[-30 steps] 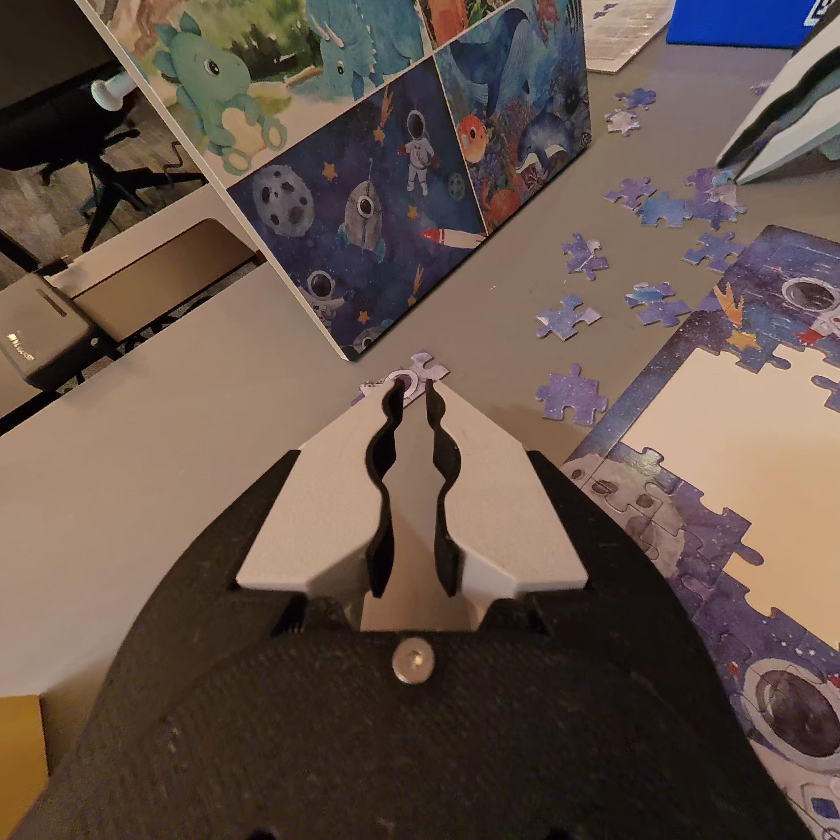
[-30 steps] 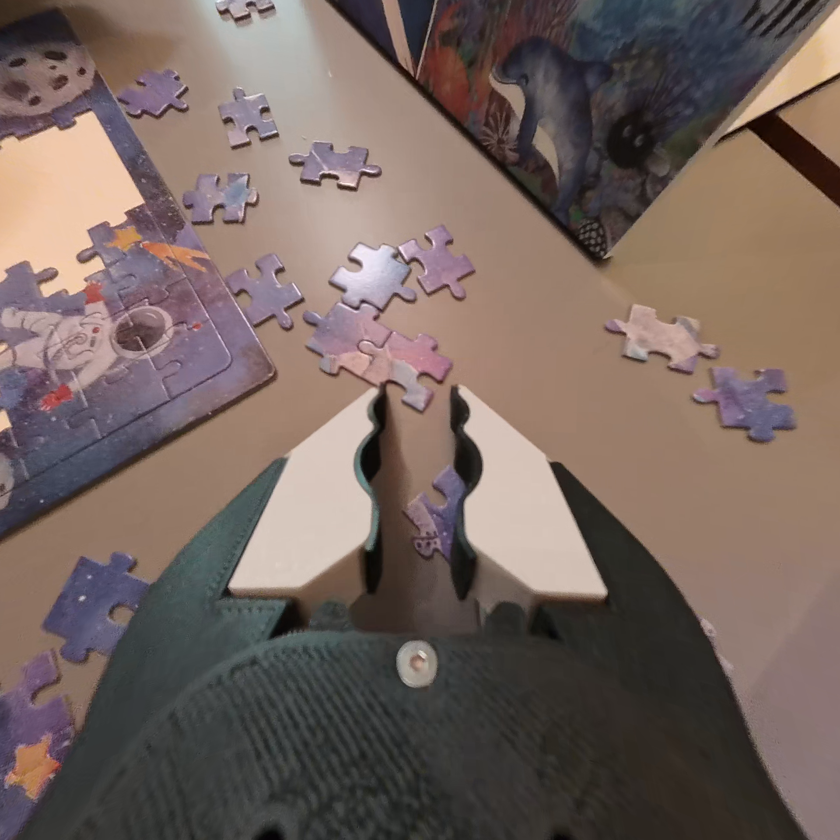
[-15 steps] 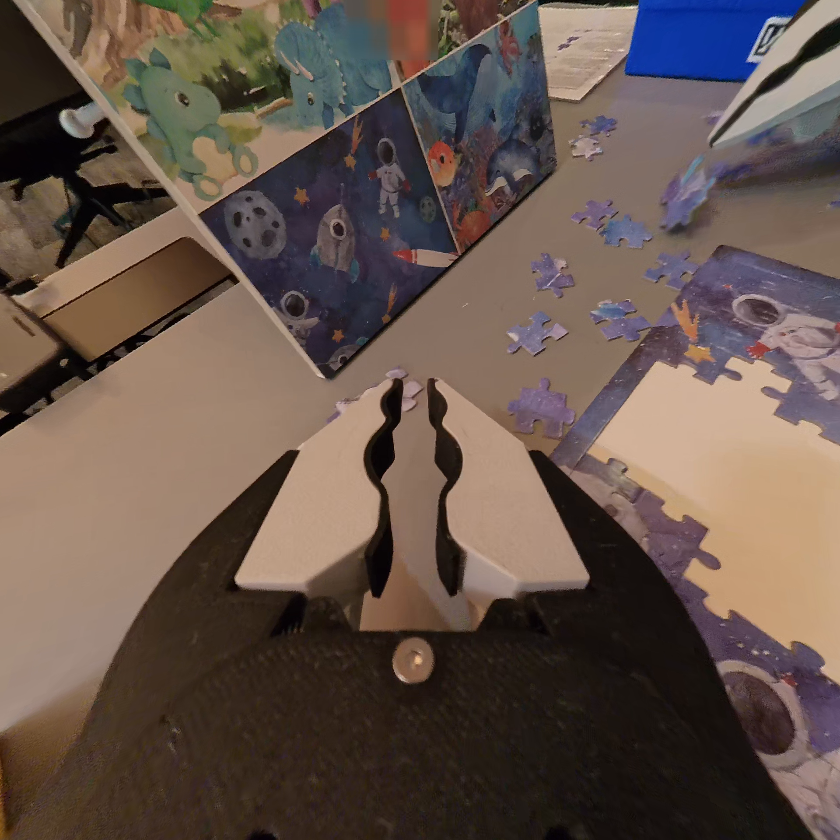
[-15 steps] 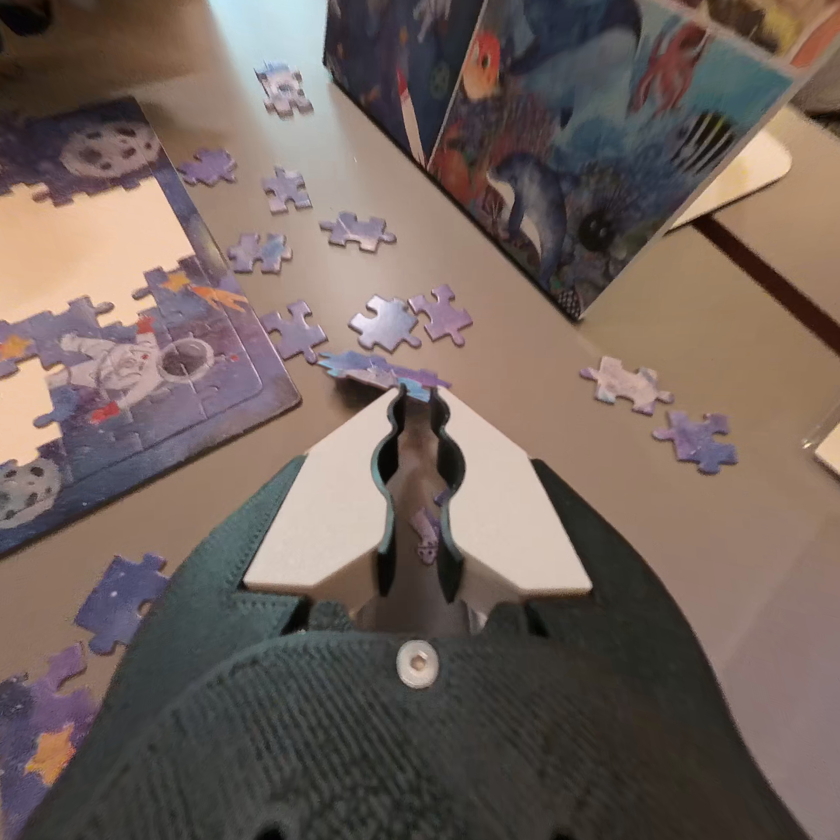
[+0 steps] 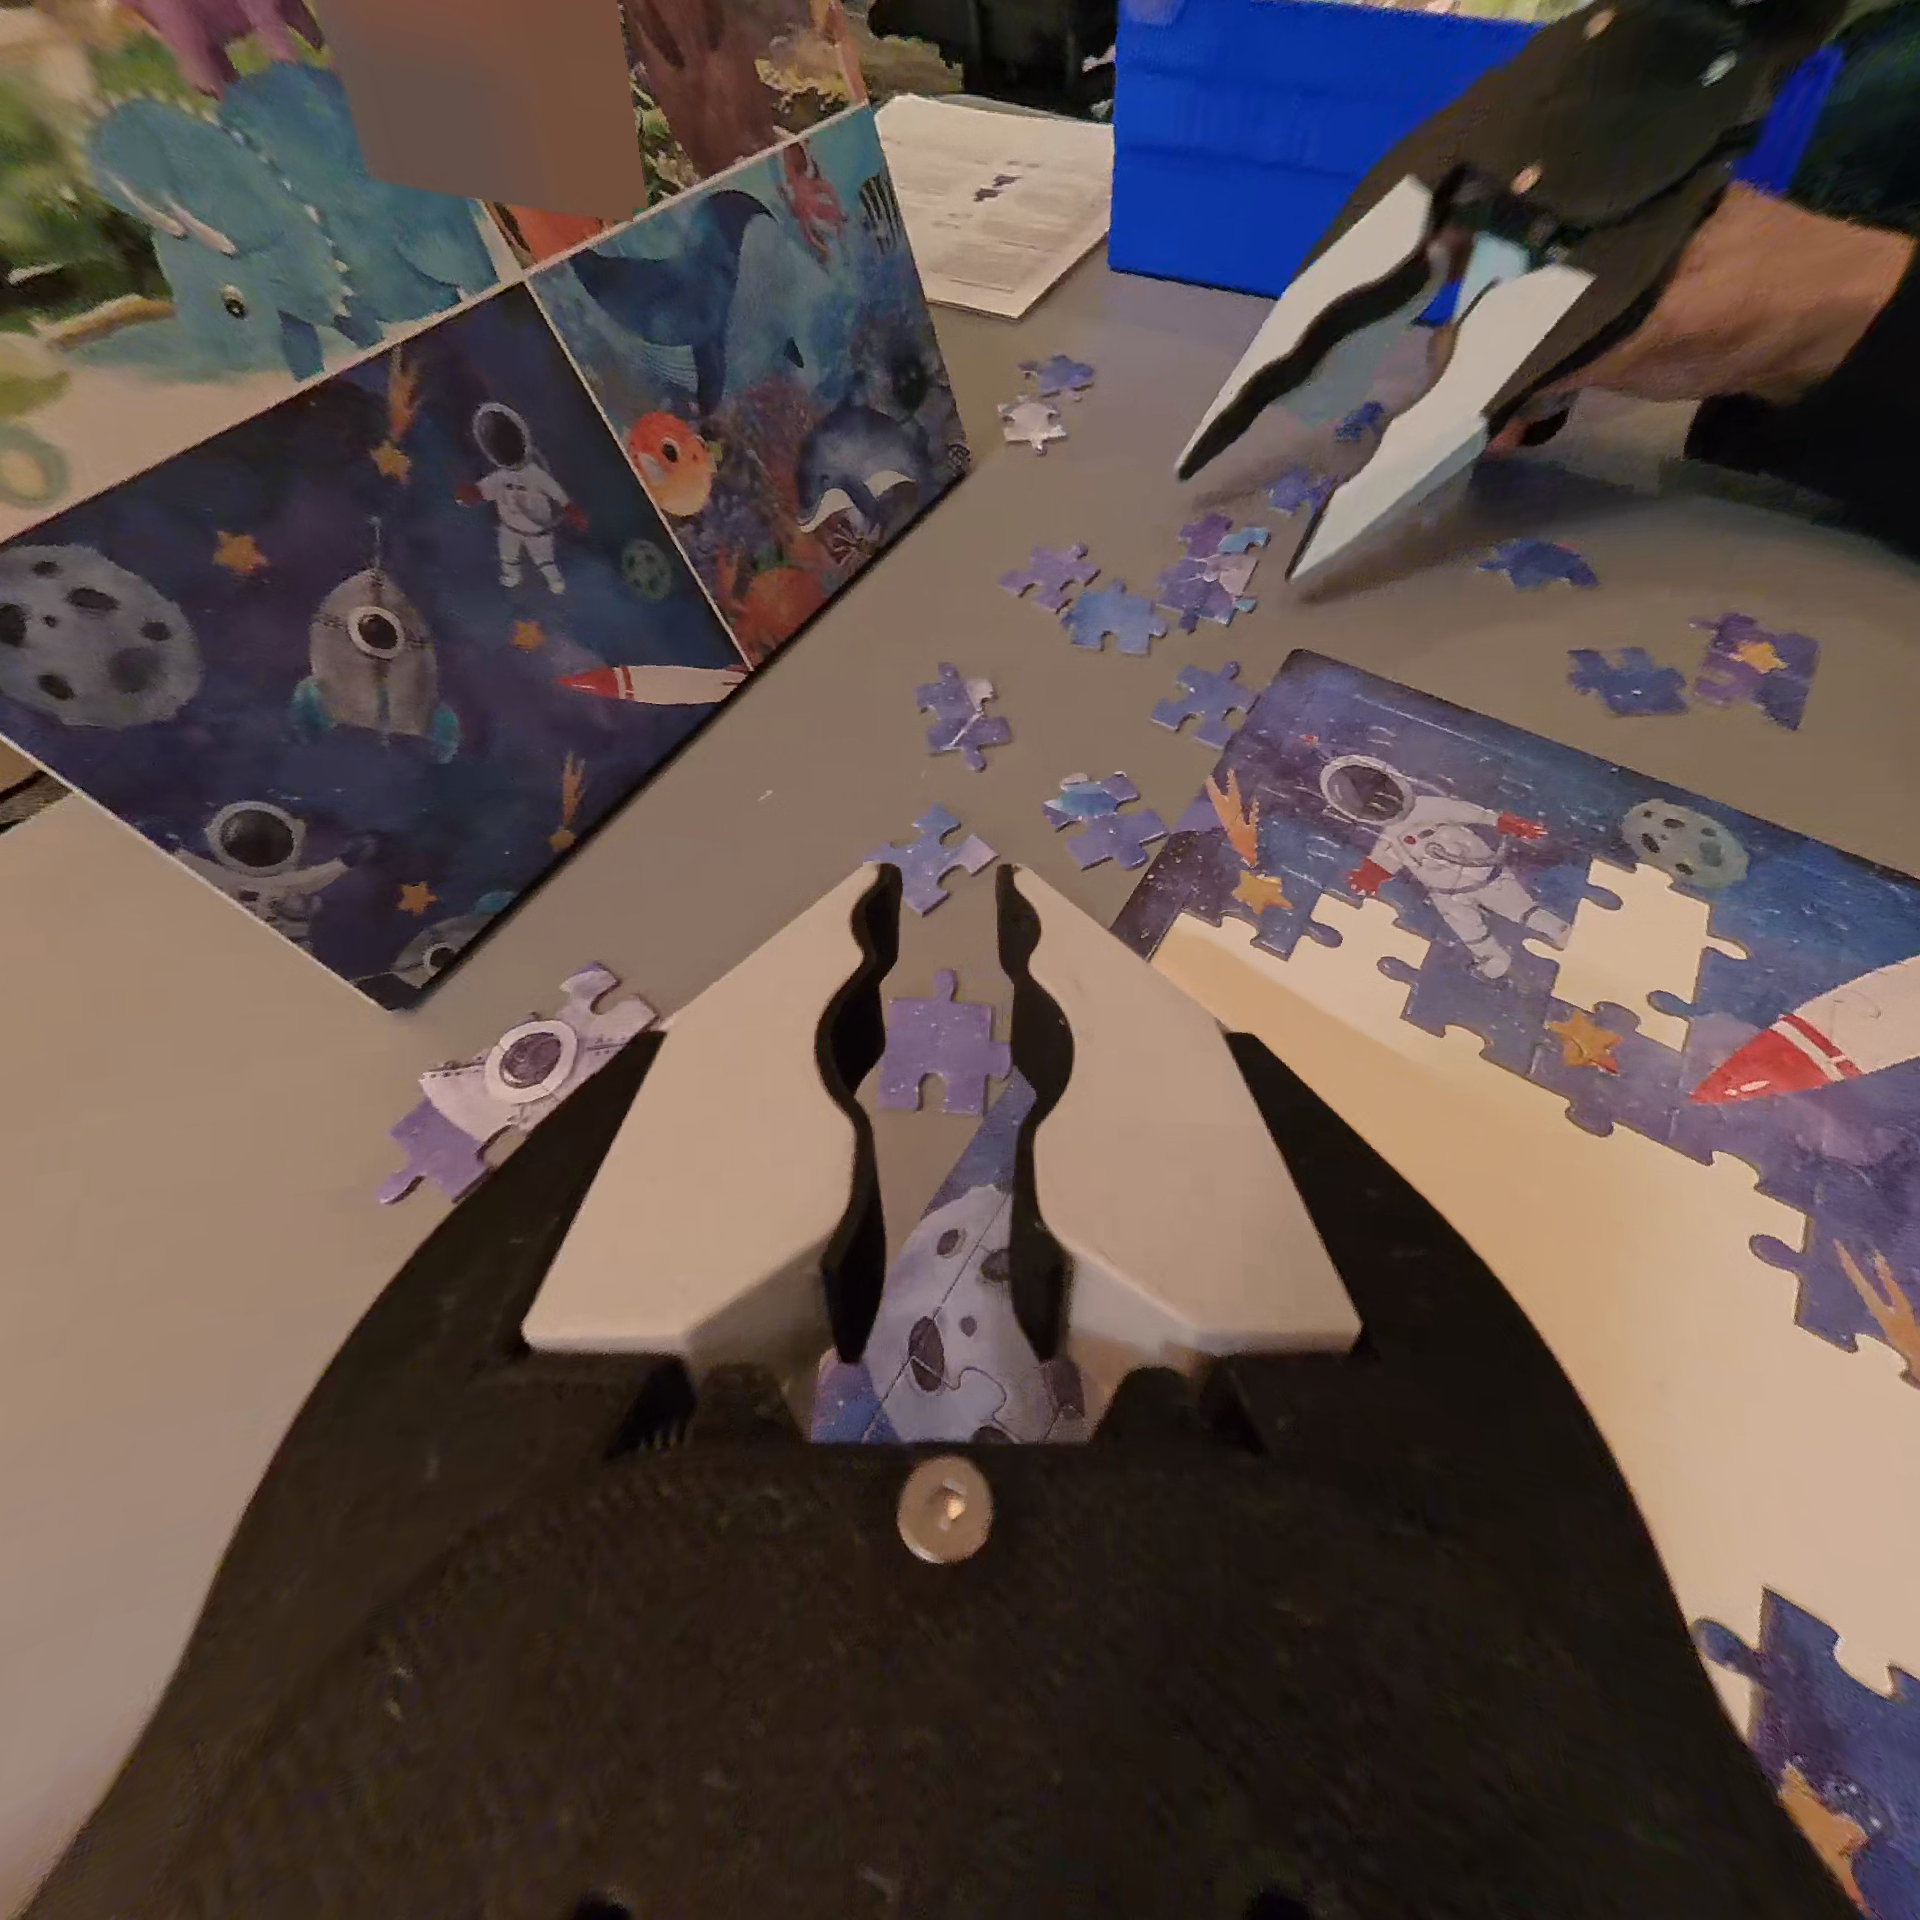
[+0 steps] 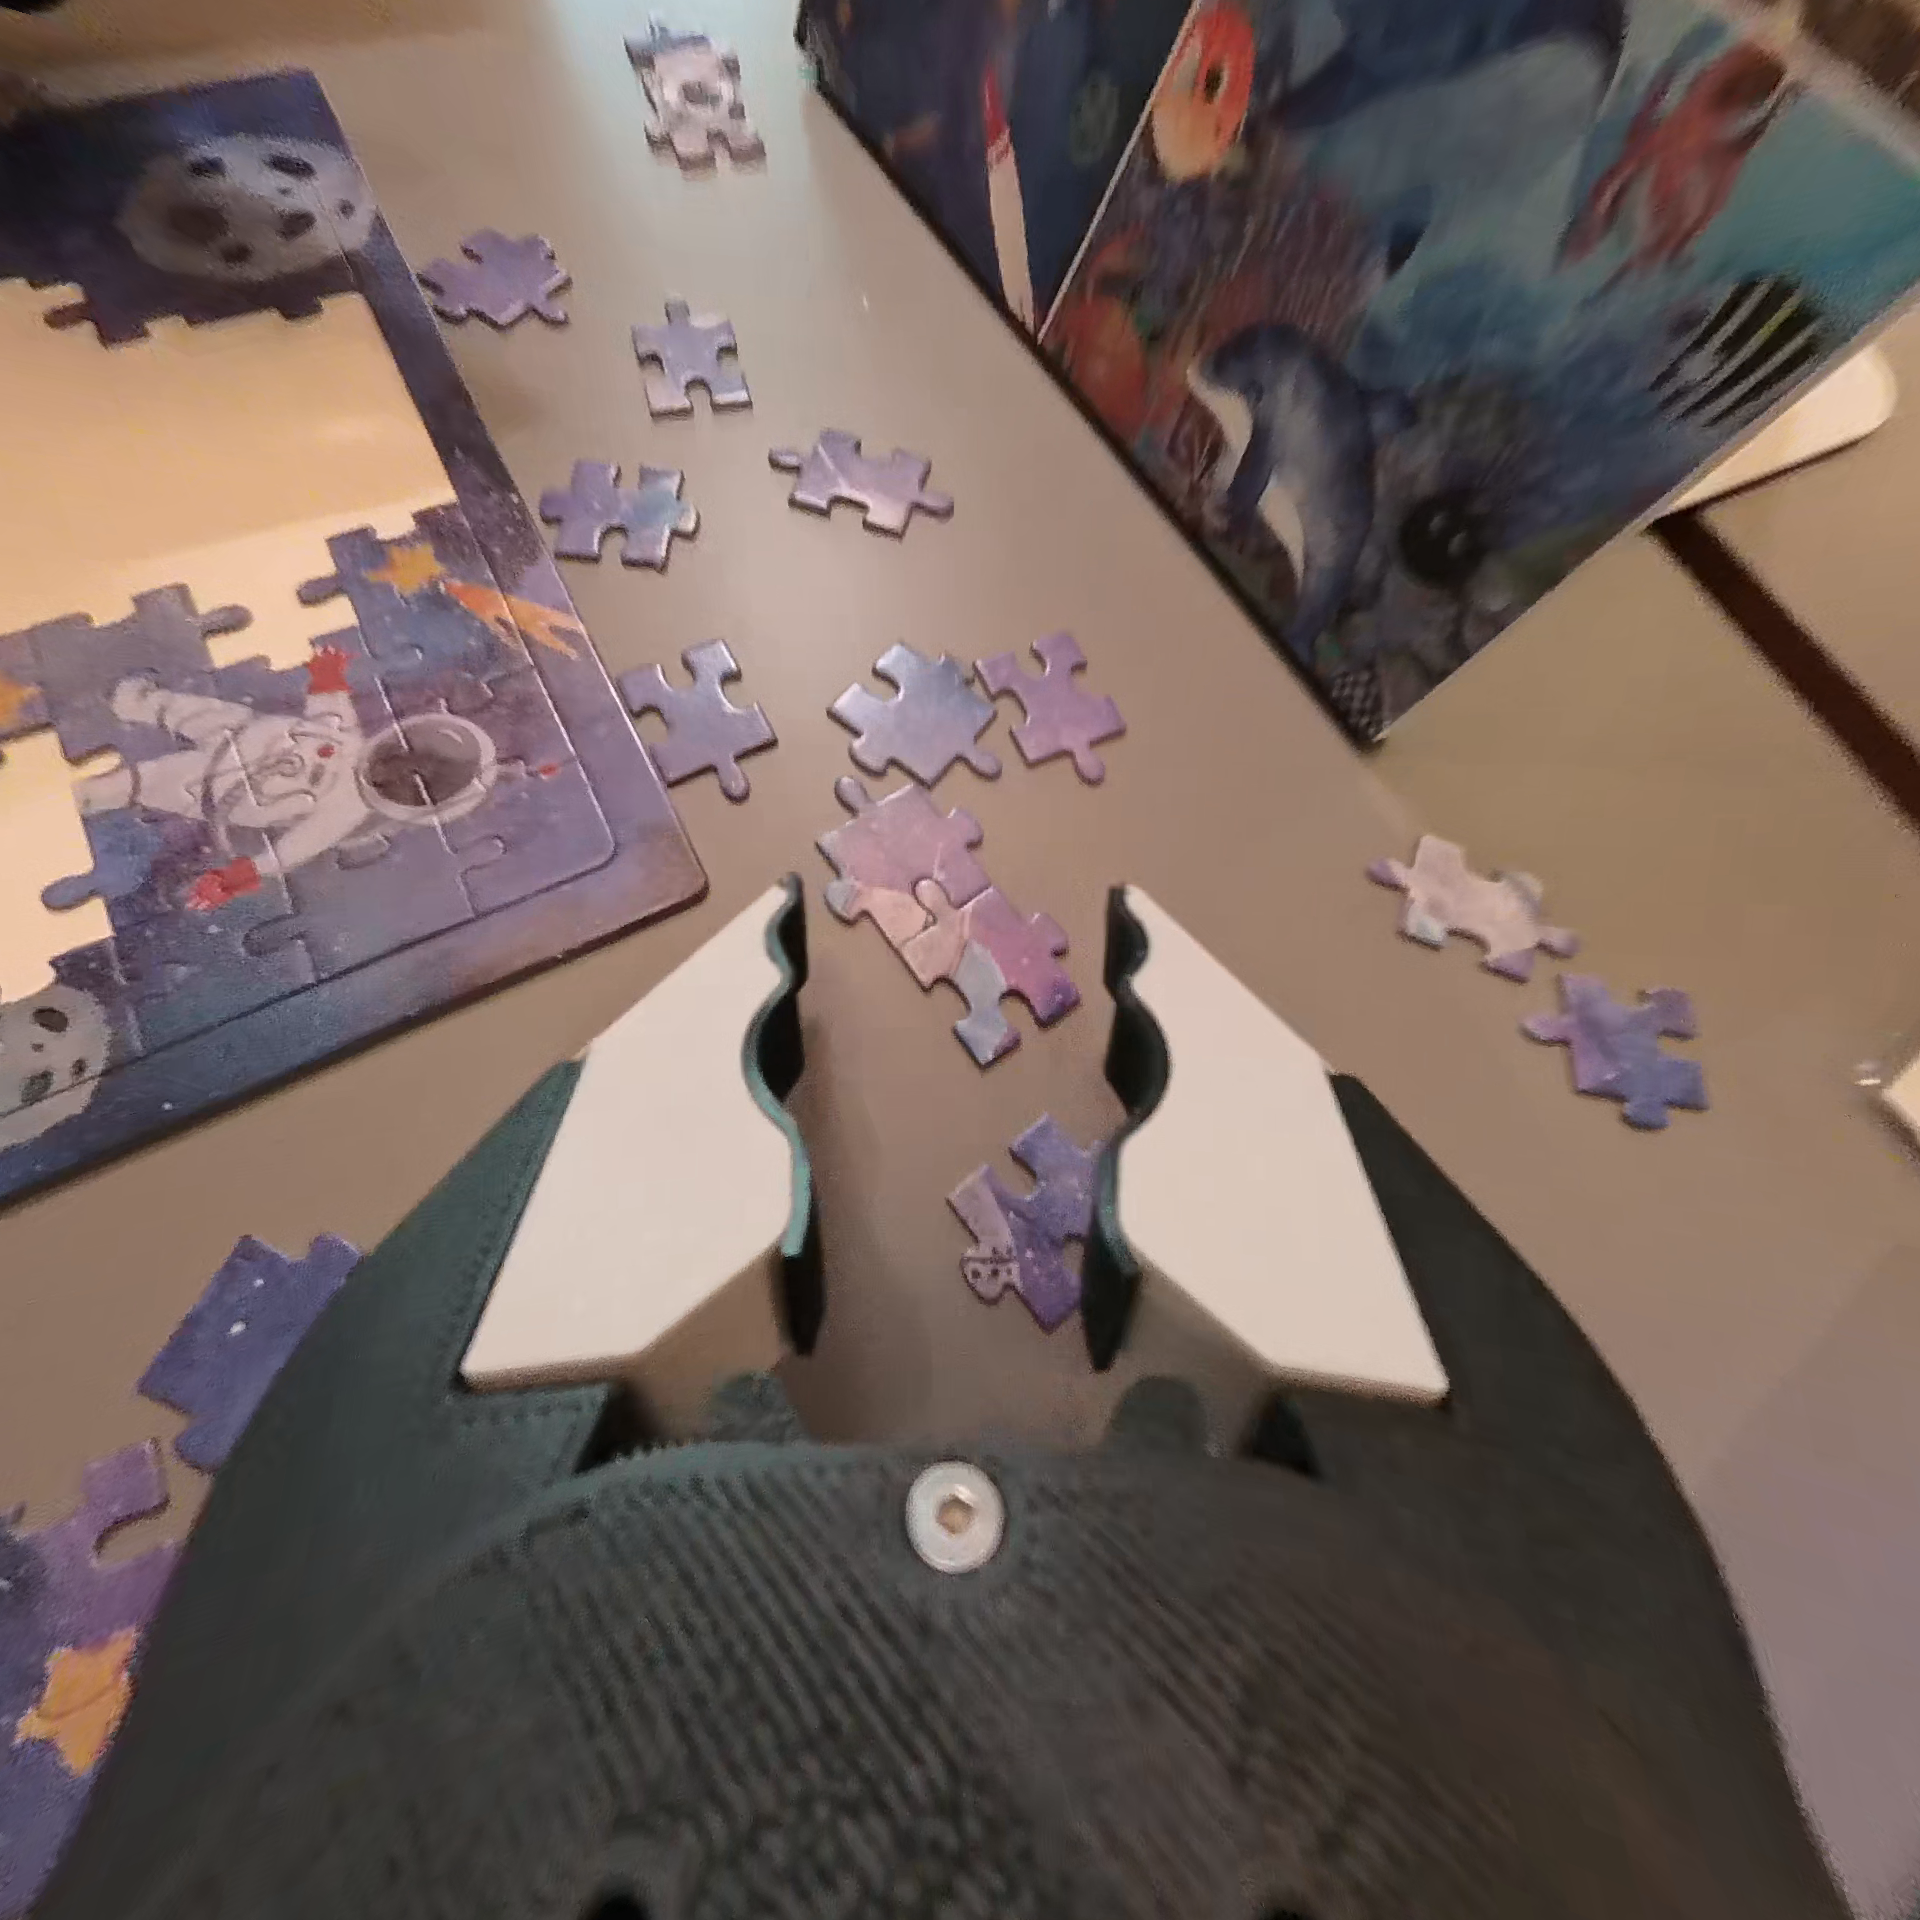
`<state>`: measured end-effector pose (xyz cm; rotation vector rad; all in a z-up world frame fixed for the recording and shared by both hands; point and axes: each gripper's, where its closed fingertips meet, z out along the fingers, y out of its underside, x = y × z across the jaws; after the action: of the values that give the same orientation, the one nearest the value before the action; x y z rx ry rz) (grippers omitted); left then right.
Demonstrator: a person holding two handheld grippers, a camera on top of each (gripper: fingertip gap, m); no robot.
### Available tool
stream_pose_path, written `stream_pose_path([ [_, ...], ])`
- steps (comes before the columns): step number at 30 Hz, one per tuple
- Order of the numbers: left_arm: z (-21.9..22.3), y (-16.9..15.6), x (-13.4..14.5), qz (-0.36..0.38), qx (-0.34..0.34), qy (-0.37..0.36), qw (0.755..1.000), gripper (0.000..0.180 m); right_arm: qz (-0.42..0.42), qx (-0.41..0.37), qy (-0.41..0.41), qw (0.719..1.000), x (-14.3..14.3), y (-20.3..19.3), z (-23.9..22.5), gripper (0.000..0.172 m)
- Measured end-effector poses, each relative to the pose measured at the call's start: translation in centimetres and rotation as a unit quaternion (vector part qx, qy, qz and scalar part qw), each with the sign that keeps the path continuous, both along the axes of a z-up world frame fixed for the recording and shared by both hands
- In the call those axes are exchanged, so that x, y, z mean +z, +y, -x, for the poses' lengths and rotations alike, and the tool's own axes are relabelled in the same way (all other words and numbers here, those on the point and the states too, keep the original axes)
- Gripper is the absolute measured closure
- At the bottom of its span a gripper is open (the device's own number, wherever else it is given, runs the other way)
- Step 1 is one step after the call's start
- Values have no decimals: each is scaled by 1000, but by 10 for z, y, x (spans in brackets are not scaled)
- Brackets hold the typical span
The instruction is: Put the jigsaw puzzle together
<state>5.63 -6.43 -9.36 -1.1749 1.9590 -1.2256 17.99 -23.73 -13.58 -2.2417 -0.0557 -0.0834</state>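
Note:
My left gripper (image 5: 943,878) hovers over the grey table (image 5: 208,1247), its jaws slightly apart and holding nothing. A purple puzzle piece (image 5: 940,1049) lies on the table below the gap, and another (image 5: 930,857) lies just past the tips. My right gripper (image 6: 956,894) is wide open and empty; it also shows in the left wrist view (image 5: 1244,520). A pink-purple pair of joined pieces (image 6: 951,925) lies flat on the table between its tips, touching neither pad. A further piece (image 6: 1029,1216) lies under its right finger.
A partly filled space puzzle board (image 5: 1558,935) lies to the right of my left gripper and to the left of my right one (image 6: 260,727). A picture-covered box (image 5: 416,623) stands behind. Several loose pieces are scattered between them. A blue bin (image 5: 1247,156) stands at the back. Tip to tip, the grippers are about 25 cm apart.
My right gripper was shut on the joined pieces and held them tilted off the table; it has since opened wide and they lie flat. My left gripper rose, drew back and opened a little.

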Motion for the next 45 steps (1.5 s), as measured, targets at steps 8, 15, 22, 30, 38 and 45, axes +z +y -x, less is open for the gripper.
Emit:
stream_pose_path([
  [8, 2, -4, 8, 37, -11, -7, 999, 163, 49, 44, 35, 997, -21, 11, 6, 128],
  [15, 3, -15, 4, 40, -29, 0, 999, 162, 51, 67, -13, 996, -17, 8, 15, 169],
  [22, 3, -20, 0, 35, -36, 5, 999, 162, 16, 5, -20, 1000, -2, 6, -9, 134],
  [30, 3, -19, 2, 37, -34, 3, 999, 162, 52, -88, 39, 994, -23, -1, -30, 100],
  [38, 4, -21, 2, 35, -38, 3, 999, 162, 57, -46, 23, 997, -21, 3, -11, 168],
  [45, 4, -24, 0, 33, -39, 5, 999, 161, 44, -32, 24, 998, -15, 1, -6, 169],
])
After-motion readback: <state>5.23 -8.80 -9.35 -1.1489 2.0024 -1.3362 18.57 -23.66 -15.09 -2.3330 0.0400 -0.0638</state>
